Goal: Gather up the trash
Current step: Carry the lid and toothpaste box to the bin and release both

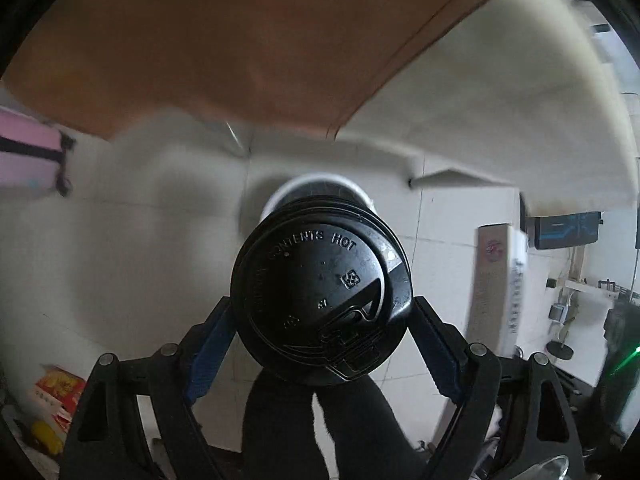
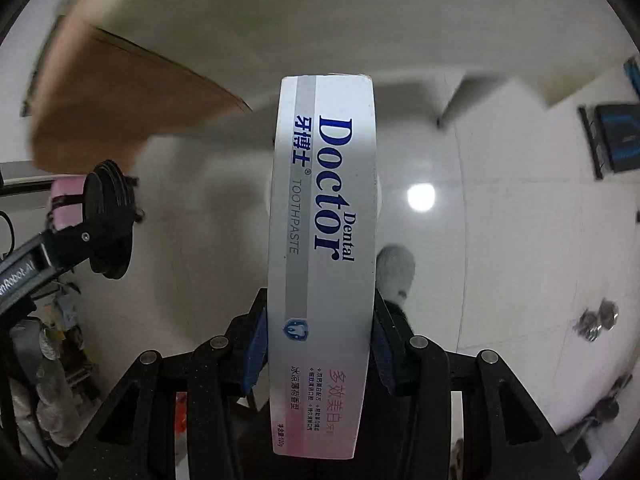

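Left gripper (image 1: 322, 344): closed on a paper cup (image 1: 320, 296), its blue-padded fingers (image 1: 210, 354) pressing the two sides just below the lid; the cup points away from the camera, lid end nearest the lens.
Cup lid (image 1: 316, 292): black plastic, embossed "CONTENTS HOT", with a small square mark and a sip flap at the lower right.
Right gripper (image 2: 320, 354): clamped on a toothpaste box (image 2: 322, 256) near its lower end; the box runs lengthwise out between the fingers and up the middle of the view.
Box writing: "Dental Doctor" in blue, "TOOTHPASTE" in grey, blue Chinese characters beside it, a small tooth shield badge, and pink and dark Chinese lines at the bottom, too small to read surely.
Box from the left wrist: the same toothpaste box shows (image 1: 498, 284) at the right, blurred.
Cup from the right wrist: the lid edge-on (image 2: 108, 220) at the left, held in the left gripper, well apart from the box.
Ahead: a white round rim (image 1: 320, 188) just beyond the cup, partly hidden by it; what it belongs to I cannot tell.
Above: a brown cardboard panel (image 1: 224, 48), blurred.
Floor: pale glossy tiles (image 2: 500, 240) with a bright light reflection.
Left edge: a pink case with black straps (image 1: 28, 158); a red and yellow packet (image 1: 58, 386) lower down.
Right edge: a dark screen with blue lines (image 2: 616, 138).
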The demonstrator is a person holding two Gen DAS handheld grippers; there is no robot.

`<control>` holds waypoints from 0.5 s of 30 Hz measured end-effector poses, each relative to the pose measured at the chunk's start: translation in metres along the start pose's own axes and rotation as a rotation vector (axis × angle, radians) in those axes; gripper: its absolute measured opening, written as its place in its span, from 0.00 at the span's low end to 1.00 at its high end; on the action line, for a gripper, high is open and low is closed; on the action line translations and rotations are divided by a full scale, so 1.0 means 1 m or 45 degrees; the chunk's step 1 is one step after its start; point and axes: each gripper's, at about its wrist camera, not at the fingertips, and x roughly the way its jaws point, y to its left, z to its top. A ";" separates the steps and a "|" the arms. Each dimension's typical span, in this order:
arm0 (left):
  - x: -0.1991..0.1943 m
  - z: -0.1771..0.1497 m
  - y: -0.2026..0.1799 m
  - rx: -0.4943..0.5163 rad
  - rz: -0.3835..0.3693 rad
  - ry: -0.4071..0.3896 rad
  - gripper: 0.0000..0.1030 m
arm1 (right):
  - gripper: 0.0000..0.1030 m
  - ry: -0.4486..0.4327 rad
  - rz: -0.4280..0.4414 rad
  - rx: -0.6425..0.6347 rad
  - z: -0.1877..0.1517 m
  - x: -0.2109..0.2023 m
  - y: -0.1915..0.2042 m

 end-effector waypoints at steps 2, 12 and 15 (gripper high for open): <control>0.038 0.011 0.005 -0.002 -0.005 0.047 0.85 | 0.46 0.041 0.000 0.007 0.011 0.038 -0.008; 0.202 0.040 0.047 -0.058 -0.006 0.198 0.97 | 0.62 0.235 0.010 -0.028 0.067 0.244 -0.040; 0.206 0.033 0.057 -0.074 0.060 0.120 0.97 | 0.91 0.204 -0.024 -0.007 0.069 0.262 -0.048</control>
